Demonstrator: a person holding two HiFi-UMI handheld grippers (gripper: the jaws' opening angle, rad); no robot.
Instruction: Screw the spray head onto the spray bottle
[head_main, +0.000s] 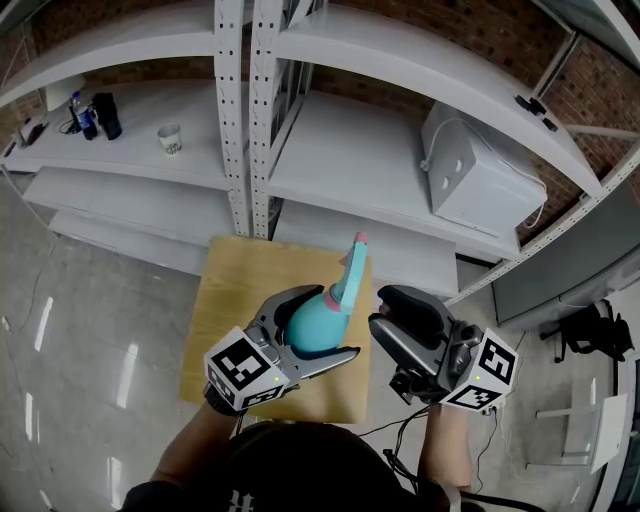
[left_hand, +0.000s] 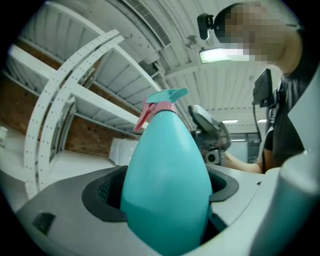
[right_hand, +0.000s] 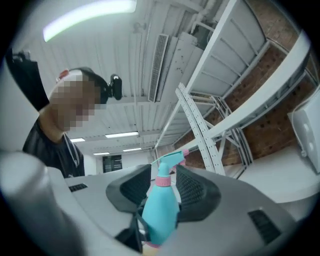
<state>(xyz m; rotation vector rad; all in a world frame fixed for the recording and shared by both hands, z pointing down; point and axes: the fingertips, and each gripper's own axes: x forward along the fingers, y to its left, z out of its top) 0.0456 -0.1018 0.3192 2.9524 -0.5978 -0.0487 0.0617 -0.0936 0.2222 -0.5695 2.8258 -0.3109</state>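
Both jaws of the left gripper (head_main: 330, 322) clamped the teal spray bottle (head_main: 312, 325), spray head (head_main: 352, 272) on top, above the wooden table (head_main: 228, 300), while the right gripper (head_main: 382, 312) hung just beside it, jaws parted, empty.

The bottle (head_main: 316, 322) is smooth teal plastic with a soft sheen, its head (head_main: 352, 270) plastic too. The table (head_main: 230, 290) is matt pale wood, the shelves (head_main: 340, 150) white-painted metal, the wall (head_main: 610, 85) rough brick, the floor (head_main: 90, 330) glossy.
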